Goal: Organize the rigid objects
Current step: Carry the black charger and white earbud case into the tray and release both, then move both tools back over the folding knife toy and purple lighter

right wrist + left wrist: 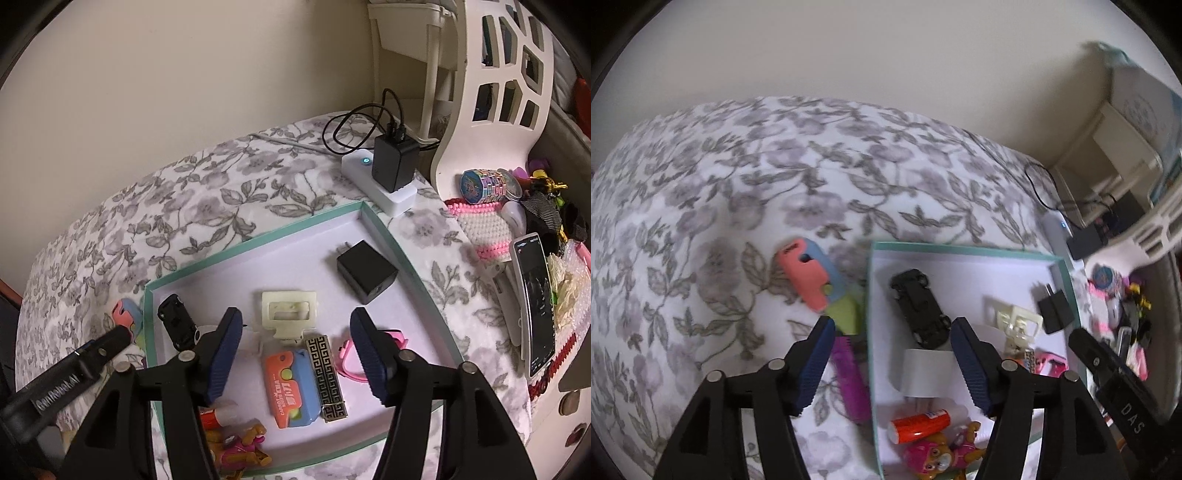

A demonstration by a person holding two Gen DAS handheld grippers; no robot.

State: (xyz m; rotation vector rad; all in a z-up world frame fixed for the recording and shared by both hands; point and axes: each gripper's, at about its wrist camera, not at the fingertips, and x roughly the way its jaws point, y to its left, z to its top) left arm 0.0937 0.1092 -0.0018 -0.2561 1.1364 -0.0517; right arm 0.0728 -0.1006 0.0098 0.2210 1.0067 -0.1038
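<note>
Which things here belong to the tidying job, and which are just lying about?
Job:
- shallow teal-rimmed box
- black toy car
- black plug adapter
- cream plastic clip
- pink, blue and green toy knife, outside the box

Lying about:
- white power strip
- smartphone
- white slatted chair back

Bedspread [775, 166]: white, grey floral print
Box [255, 240]: mint-green rim, white inside
Toy car [919, 306]: black
Comb [851, 380]: magenta
</note>
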